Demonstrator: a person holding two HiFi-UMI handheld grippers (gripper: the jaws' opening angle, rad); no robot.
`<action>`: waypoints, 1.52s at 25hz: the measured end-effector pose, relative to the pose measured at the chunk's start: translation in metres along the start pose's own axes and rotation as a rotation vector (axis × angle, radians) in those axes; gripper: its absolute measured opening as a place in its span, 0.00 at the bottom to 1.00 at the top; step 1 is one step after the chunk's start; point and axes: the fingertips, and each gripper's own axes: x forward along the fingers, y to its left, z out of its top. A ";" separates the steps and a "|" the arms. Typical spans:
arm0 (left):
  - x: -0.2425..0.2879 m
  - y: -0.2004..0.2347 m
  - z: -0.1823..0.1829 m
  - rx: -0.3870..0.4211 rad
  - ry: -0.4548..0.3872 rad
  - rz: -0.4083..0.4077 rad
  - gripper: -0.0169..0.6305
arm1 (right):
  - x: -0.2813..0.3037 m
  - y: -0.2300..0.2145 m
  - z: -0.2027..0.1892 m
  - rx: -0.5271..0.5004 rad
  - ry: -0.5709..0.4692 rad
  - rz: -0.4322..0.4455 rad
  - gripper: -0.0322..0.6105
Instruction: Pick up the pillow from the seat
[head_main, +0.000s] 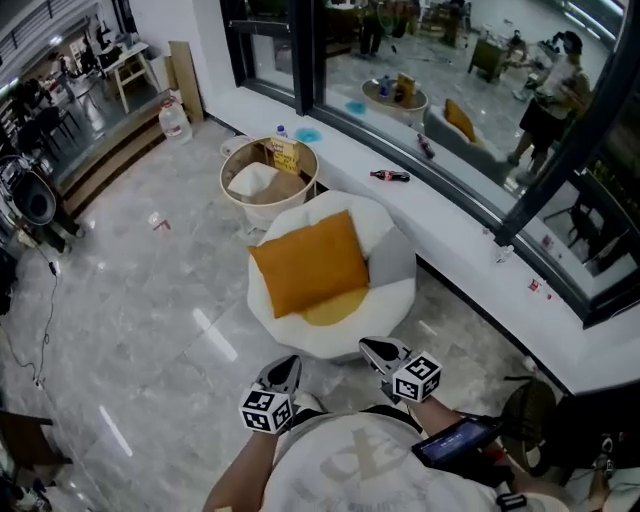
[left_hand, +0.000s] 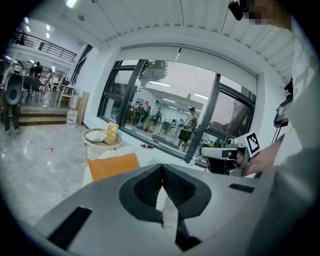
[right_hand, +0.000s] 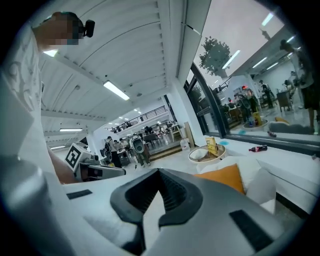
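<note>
The orange pillow (head_main: 308, 262) lies flat on the round white seat (head_main: 335, 340), untouched, while the left gripper (head_main: 283, 372) and right gripper (head_main: 383, 352) hover side by side close to the person's chest, each with its jaws pressed together on nothing.

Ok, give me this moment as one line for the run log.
stage: before reach | left gripper: shut, empty | right gripper: shut, empty | orange pillow: lying on white seat, untouched
</note>
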 end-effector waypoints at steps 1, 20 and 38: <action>-0.003 0.008 0.001 0.002 0.000 -0.006 0.04 | 0.005 0.001 0.001 0.006 -0.016 -0.015 0.07; -0.021 0.081 0.035 0.018 -0.024 -0.082 0.04 | 0.067 0.003 0.030 0.038 -0.036 -0.137 0.07; 0.072 0.117 0.070 0.019 0.042 -0.077 0.04 | 0.103 -0.093 0.048 0.099 -0.046 -0.140 0.07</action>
